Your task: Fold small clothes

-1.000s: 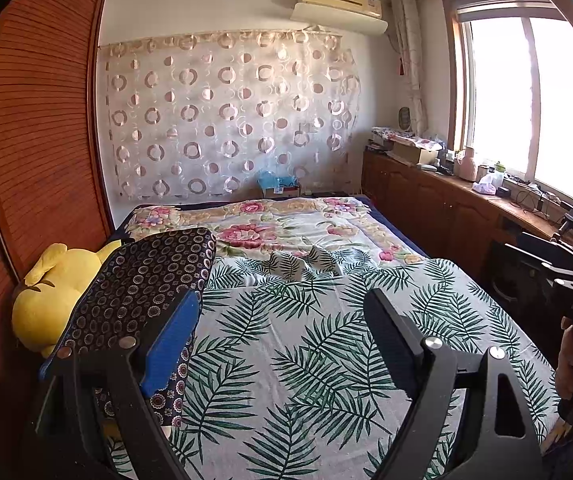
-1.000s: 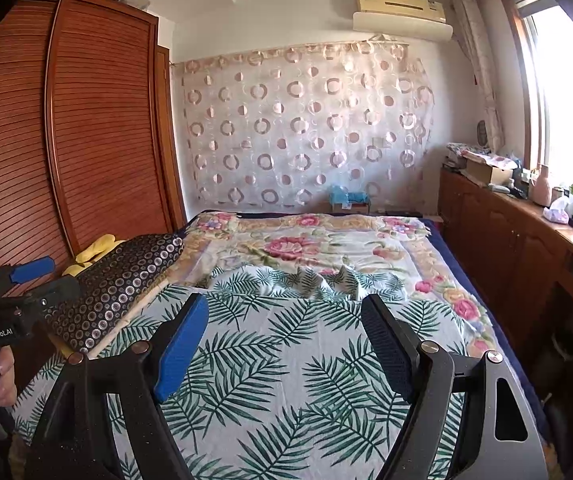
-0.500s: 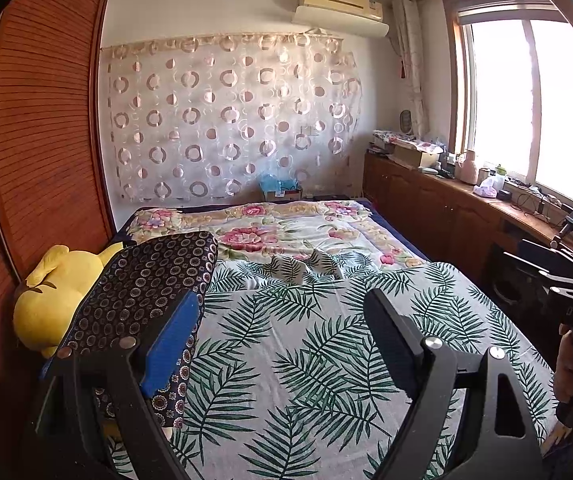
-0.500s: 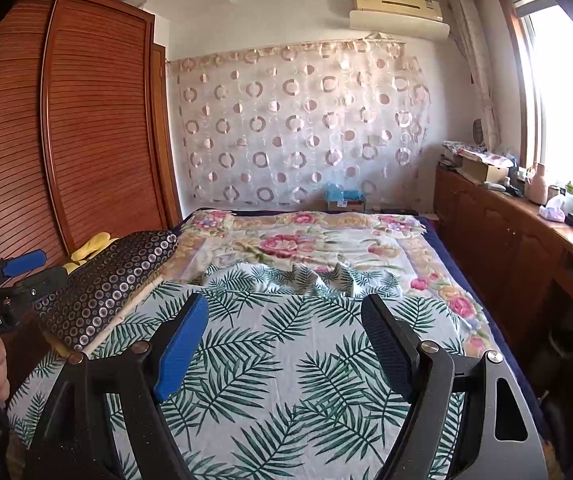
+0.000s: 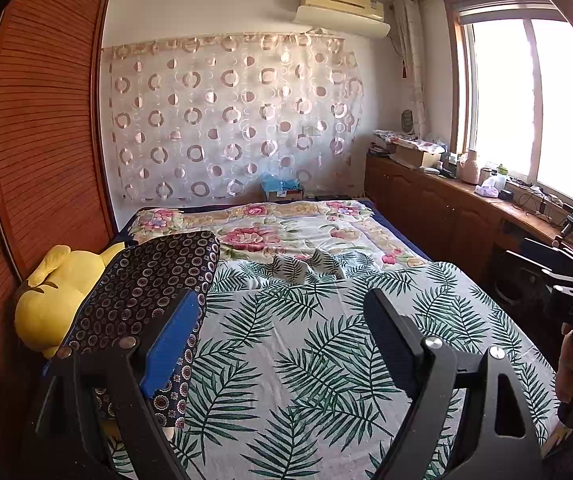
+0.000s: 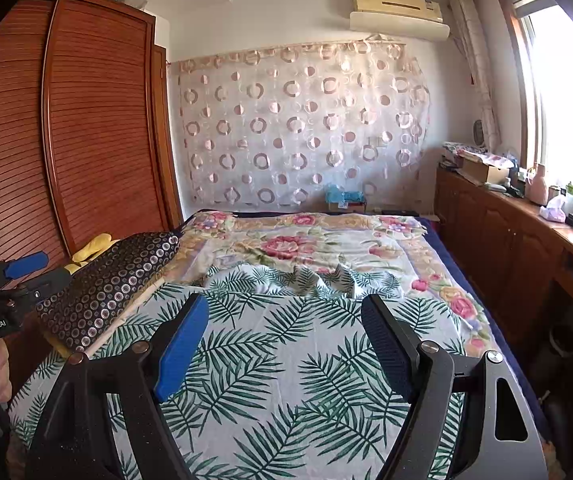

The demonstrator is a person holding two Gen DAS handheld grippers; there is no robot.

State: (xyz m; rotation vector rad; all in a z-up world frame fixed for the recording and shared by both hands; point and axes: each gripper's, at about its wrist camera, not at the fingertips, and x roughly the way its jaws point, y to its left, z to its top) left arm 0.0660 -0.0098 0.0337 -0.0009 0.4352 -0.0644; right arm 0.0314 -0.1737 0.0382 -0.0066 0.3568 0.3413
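A small leaf-print garment (image 5: 306, 267) lies crumpled on the bed where the palm-leaf sheet (image 5: 310, 360) meets the floral quilt (image 5: 270, 232); it also shows in the right wrist view (image 6: 318, 280). My left gripper (image 5: 282, 320) is open and empty, held above the near part of the sheet, well short of the garment. My right gripper (image 6: 284, 326) is open and empty, likewise above the sheet. Each gripper shows at the edge of the other's view, the right one (image 5: 566, 280) and the left one (image 6: 14, 276).
A dark patterned pillow (image 5: 146, 280) and a yellow plush toy (image 5: 58, 292) lie at the bed's left edge by the wooden wardrobe (image 5: 46, 140). A wooden cabinet (image 5: 446, 208) with clutter runs along the right under the window.
Both views have shifted slightly, tilting a little upward; the grippers stay open and nothing on the bed has moved.
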